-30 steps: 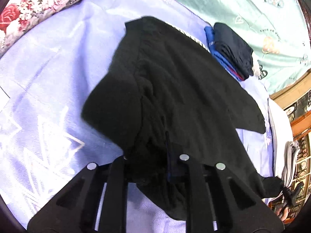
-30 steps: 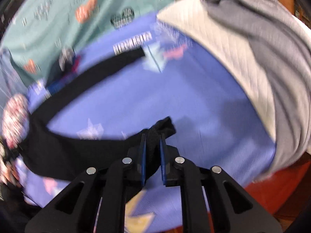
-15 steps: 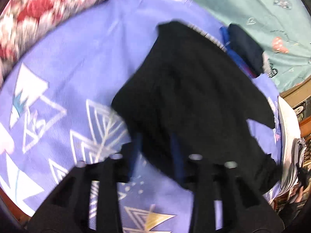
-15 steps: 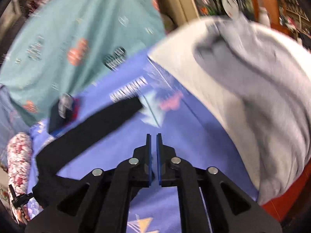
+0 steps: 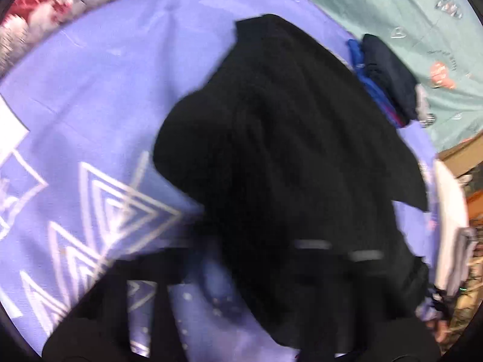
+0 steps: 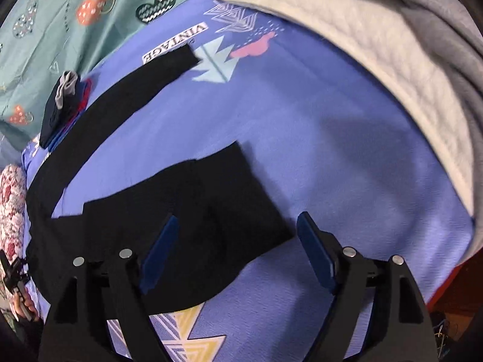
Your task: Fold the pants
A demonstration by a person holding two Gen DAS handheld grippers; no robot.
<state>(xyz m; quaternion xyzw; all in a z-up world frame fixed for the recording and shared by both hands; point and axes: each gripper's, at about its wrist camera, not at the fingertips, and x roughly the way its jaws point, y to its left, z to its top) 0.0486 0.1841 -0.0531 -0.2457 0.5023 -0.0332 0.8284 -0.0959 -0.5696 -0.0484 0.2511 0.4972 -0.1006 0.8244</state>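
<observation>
Black pants (image 5: 286, 157) lie spread on a purple patterned sheet (image 5: 90, 105). In the left wrist view the waist end fills the middle and covers my left gripper (image 5: 241, 271), which is motion-blurred; its jaws cannot be made out. In the right wrist view the pants (image 6: 193, 211) show both legs: one leg cuff lies flat between my fingers, the other leg (image 6: 120, 96) curves away to the far left. My right gripper (image 6: 235, 250) is open wide and empty, just above the near cuff.
A folded stack of dark and blue clothes (image 5: 386, 81) sits at the far edge, also in the right wrist view (image 6: 60, 105). A teal patterned cloth (image 6: 60, 15) lies beyond. A white quilted cover and grey garment (image 6: 407, 60) lie at right. A floral cushion (image 5: 45, 15) lies at far left.
My right gripper has opened and let go of the leg cuff, which now lies flat on the sheet. The left view has swung and blurred; the waist has shifted over the left fingers.
</observation>
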